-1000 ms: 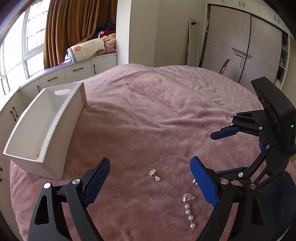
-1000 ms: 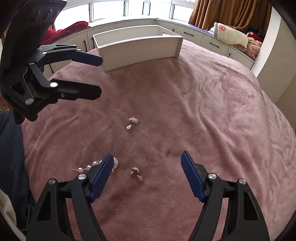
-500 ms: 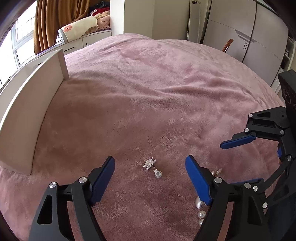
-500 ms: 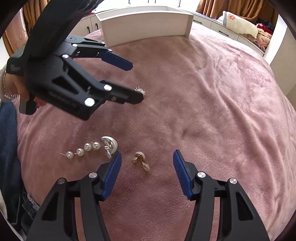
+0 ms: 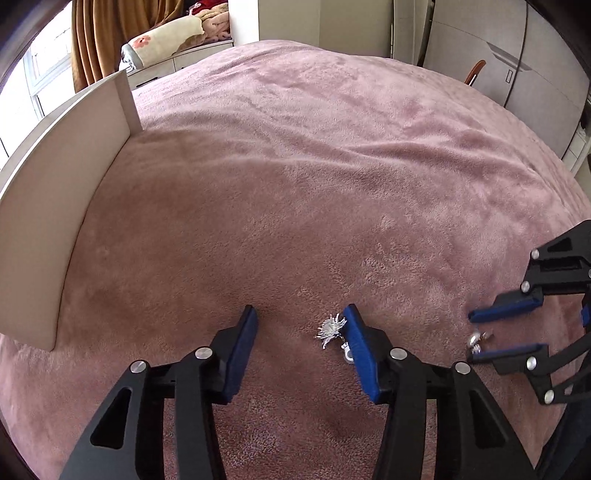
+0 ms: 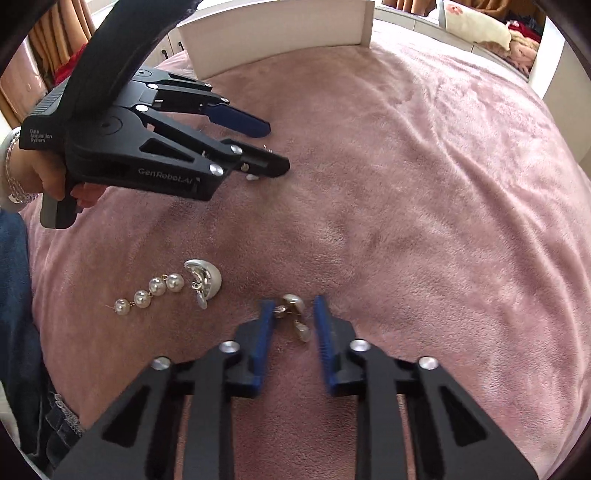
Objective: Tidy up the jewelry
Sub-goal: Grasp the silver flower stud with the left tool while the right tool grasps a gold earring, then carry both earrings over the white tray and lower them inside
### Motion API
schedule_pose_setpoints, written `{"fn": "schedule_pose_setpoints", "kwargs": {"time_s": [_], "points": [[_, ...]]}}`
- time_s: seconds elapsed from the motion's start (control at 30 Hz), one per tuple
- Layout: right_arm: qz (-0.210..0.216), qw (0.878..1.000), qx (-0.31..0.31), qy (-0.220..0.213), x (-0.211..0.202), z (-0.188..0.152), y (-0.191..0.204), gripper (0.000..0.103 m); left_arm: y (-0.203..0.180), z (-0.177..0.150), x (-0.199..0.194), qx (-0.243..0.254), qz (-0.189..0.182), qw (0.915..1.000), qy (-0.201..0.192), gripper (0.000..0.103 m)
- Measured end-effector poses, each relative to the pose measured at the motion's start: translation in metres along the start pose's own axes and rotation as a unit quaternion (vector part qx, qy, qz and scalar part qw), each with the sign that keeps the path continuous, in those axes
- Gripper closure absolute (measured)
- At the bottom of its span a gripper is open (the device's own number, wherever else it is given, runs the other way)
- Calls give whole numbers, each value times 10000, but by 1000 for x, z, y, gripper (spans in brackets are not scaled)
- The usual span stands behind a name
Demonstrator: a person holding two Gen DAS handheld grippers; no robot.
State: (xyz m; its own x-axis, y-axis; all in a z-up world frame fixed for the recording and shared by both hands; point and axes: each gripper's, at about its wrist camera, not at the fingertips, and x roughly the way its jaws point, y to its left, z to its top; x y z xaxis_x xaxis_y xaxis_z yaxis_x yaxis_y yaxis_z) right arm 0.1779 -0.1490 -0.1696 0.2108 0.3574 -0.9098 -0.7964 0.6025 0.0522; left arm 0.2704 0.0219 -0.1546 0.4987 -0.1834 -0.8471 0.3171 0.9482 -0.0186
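Note:
A silver spiky earring (image 5: 330, 329) lies on the pink blanket, between the blades of my left gripper (image 5: 300, 317) and touching its right blade; the gripper is open and low on the bed. In the right wrist view my right gripper (image 6: 292, 306) is open, narrowed around a small gold-and-pearl earring (image 6: 293, 312) without clamping it. This earring also shows in the left wrist view (image 5: 477, 339) between the right gripper's blades (image 5: 491, 334). A pearl-strand earring with a silver crescent (image 6: 173, 286) lies to the left. The left gripper (image 6: 275, 147) hovers over the spiky earring.
A white open box stands at the far left of the bed (image 5: 74, 177) and at the top of the right wrist view (image 6: 280, 33). The pink blanket (image 5: 332, 166) stretches ahead. A person's hand (image 6: 48, 177) holds the left gripper. Cabinets and a wardrobe line the room.
Both grippers have dropped lower and forward onto the bed. The left now straddles the spiky earring; the right has narrowed around the gold-and-pearl earring.

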Motion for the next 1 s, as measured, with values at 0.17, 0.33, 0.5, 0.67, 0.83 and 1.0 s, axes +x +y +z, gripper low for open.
{"fn": "schedule_pose_setpoints", "kwargs": {"time_s": [0.17,0.33,0.5,0.67,0.83,1.0], "points": [[49,10000,69,-18,1,0,-3,85,5,-2,-2,-99,-211,9997,-15,78],[86,9999,140,-27,-2,-3,-2,85,3,-4,-4,-110,-280,9995,-23,85],[140,9996,223,-71,-8,-3,-6,85,4,-8,-12,-211,-372,9991,-79,86],[185,9993,292,-156,-21,0,-14,85,5,-9,-25,-172,-382,9991,-112,86],[121,9991,303,-270,-38,6,-17,85,10,-9,-49,-123,-298,9991,-260,86],[38,9985,297,-451,-62,20,-23,85,22,-5,-78,-110,-87,9994,-312,86]]}}
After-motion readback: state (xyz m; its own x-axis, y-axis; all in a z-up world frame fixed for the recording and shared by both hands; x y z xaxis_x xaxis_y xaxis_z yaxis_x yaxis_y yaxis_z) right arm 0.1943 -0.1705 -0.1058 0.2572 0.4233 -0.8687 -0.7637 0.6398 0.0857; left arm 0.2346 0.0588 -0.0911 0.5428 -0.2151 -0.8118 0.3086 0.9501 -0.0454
